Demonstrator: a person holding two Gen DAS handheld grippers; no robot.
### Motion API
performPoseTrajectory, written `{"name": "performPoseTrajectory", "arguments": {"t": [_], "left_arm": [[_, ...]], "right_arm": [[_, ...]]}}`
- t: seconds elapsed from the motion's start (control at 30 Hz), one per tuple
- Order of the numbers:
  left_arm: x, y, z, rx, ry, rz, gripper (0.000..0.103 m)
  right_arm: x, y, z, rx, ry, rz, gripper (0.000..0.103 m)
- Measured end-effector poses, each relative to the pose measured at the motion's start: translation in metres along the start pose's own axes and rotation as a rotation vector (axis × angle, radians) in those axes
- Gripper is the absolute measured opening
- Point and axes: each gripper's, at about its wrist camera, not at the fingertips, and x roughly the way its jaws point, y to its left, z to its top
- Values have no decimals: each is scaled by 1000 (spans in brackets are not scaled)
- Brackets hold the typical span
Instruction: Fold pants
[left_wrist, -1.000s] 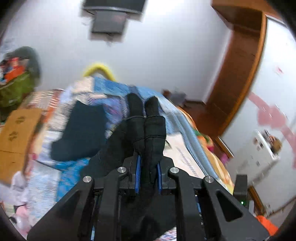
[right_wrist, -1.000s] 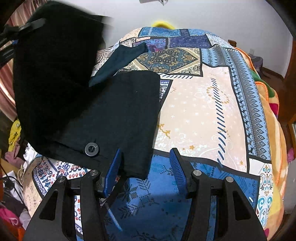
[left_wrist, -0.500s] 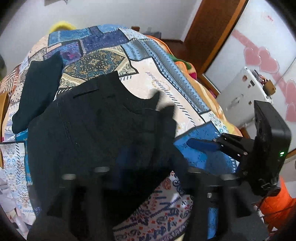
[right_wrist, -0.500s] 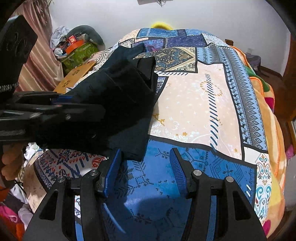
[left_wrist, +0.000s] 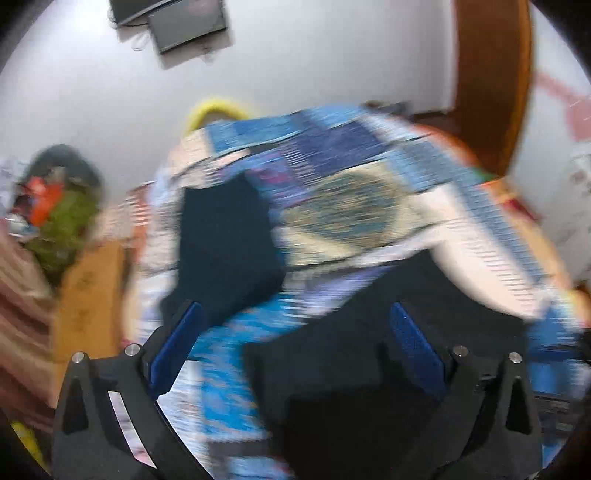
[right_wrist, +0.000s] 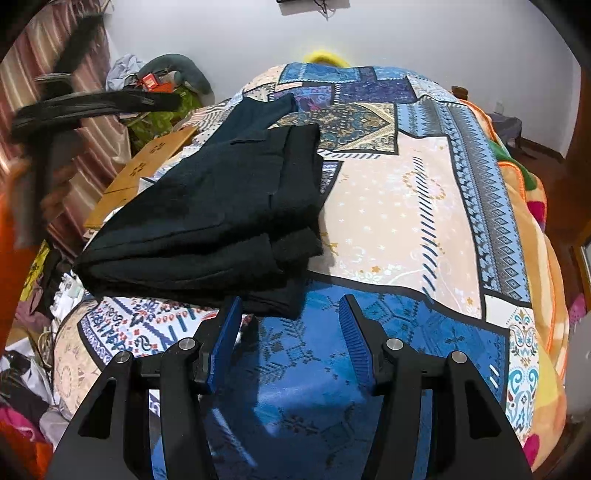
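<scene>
Black pants (right_wrist: 221, 214) lie folded in a thick stack on the patterned bedspread (right_wrist: 399, 206), left of centre in the right wrist view. My right gripper (right_wrist: 290, 325) hovers just in front of their near corner, open, with only blue bedspread between its pads. The left wrist view is smeared by motion. There my left gripper (left_wrist: 291, 310) has its jaws opening wide, and the pads press on nothing. The pants (left_wrist: 461, 295) sit low and to its right. In the right wrist view its blurred black frame (right_wrist: 92, 101) hangs at upper left, apart from the pants.
A second dark folded garment (right_wrist: 266, 110) lies farther up the bed, seen also as the dark garment (left_wrist: 225, 240). A cardboard box (right_wrist: 147, 170), a green bag with clutter (right_wrist: 162, 110) and a striped curtain (right_wrist: 92, 122) stand left of the bed. An orange blanket (right_wrist: 524, 206) edges the right side.
My left gripper was shut on the lifted pants; it has let them go, opened wide and swung off to the left. The pants now lie folded on the bed. The right gripper stayed put.
</scene>
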Motion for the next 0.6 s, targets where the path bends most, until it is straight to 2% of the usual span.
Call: {"name": "performPoseTrajectory", "arguments": {"t": [0.07, 0.17, 0.23, 0.3, 0.37, 0.47, 0.53, 0.6], "left_arm": [[36, 20, 0, -1, 76, 67, 102], [79, 39, -10, -11, 173, 104, 102], [103, 44, -22, -8, 234, 105, 102], [118, 42, -38, 10, 279, 66, 102], [117, 40, -53, 6, 272, 61, 102], [104, 39, -65, 15, 251, 75, 102], [93, 40, -74, 13, 270, 64, 102], [75, 41, -84, -10, 282, 12, 102]], "right_arm": [[7, 3, 1, -5, 36, 24, 51], [11, 10, 2, -32, 39, 37, 51], [14, 10, 6, -33, 40, 50, 53], [19, 5, 12, -24, 38, 64, 53], [25, -2, 17, -14, 37, 68, 53], [31, -14, 27, -7, 30, 16, 53], [31, -22, 34, 4, 10, -47, 53], [26, -30, 39, 7, -18, -115, 53]]}}
